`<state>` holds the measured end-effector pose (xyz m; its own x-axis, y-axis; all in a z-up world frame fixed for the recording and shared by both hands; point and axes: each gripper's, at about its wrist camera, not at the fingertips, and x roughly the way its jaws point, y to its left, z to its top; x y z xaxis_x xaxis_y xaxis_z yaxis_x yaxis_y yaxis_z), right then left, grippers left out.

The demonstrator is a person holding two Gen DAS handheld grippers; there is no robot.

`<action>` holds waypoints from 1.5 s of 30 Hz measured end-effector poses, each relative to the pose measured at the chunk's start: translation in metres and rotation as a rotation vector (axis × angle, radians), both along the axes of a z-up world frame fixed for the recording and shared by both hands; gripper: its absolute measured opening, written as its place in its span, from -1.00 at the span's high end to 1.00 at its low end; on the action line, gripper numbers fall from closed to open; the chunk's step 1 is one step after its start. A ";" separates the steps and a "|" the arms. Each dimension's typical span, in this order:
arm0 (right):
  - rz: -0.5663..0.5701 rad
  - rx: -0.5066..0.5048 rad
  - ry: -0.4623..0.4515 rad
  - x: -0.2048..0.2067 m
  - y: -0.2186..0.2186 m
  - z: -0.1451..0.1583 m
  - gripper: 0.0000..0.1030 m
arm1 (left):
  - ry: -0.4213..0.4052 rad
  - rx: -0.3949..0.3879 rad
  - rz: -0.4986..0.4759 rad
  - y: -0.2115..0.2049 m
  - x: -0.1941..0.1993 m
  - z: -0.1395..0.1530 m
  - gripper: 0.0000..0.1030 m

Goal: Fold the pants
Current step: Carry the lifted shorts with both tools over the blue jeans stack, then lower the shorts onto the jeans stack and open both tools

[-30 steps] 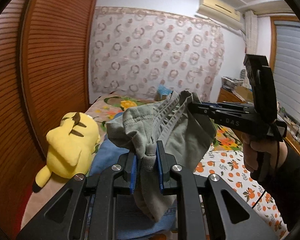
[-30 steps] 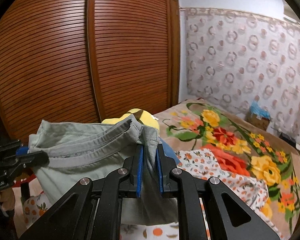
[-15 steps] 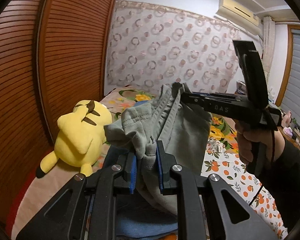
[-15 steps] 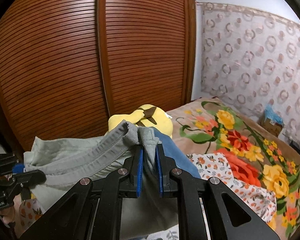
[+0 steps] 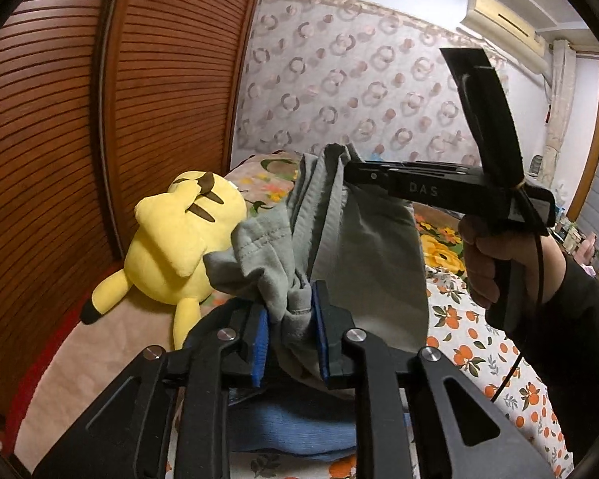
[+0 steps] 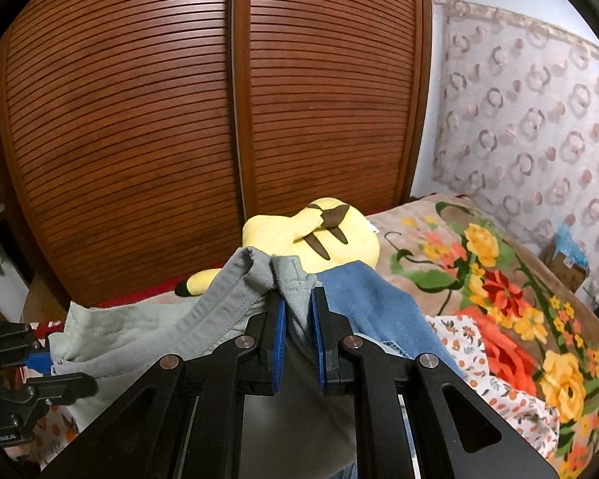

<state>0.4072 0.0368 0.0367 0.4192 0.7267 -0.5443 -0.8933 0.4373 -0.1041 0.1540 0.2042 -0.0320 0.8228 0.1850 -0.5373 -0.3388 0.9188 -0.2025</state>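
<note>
Left wrist view showed the left claw [image 5: 289, 329] clamped on the gray pants [image 5: 363, 247], held above the bed [image 5: 479, 343]; at 1 o'clock the right claw [image 5: 345, 171] pinched their waistband. Bunched cloth might slip out

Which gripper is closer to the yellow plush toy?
Left. The left gripper sits just beside the yellow plush toy; the right gripper holds the grey pants farther away.
</note>
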 end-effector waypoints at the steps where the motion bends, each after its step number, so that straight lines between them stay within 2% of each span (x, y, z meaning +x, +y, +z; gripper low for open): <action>1: -0.001 -0.001 0.002 0.001 0.000 0.000 0.76 | 0.001 -0.002 0.000 0.001 0.000 0.000 0.50; 2: -0.004 -0.001 0.004 0.002 0.000 0.001 0.76 | 0.000 -0.006 -0.001 0.001 0.001 0.001 0.47; 5: -0.017 0.004 0.014 0.002 -0.003 0.005 0.54 | -0.020 -0.010 -0.014 0.002 -0.002 0.007 0.21; 7: -0.029 0.020 0.017 0.000 -0.009 0.010 0.48 | -0.039 0.006 -0.022 0.001 -0.003 0.013 0.09; 11: -0.046 0.045 0.024 -0.002 -0.021 0.017 0.46 | -0.033 0.047 -0.037 -0.006 0.000 0.020 0.09; 17: -0.037 0.044 0.059 -0.009 -0.040 0.002 0.46 | 0.011 0.088 -0.034 -0.008 0.004 0.012 0.09; 27: -0.113 -0.005 0.080 0.020 -0.031 -0.013 0.46 | 0.116 0.073 0.006 0.007 0.008 -0.017 0.09; 34: -0.125 0.000 0.090 0.026 -0.020 -0.018 0.46 | 0.127 0.057 0.003 0.011 0.008 -0.025 0.09; 45: -0.123 0.065 0.079 -0.013 -0.042 -0.012 0.46 | 0.129 0.064 -0.008 0.009 0.001 -0.021 0.09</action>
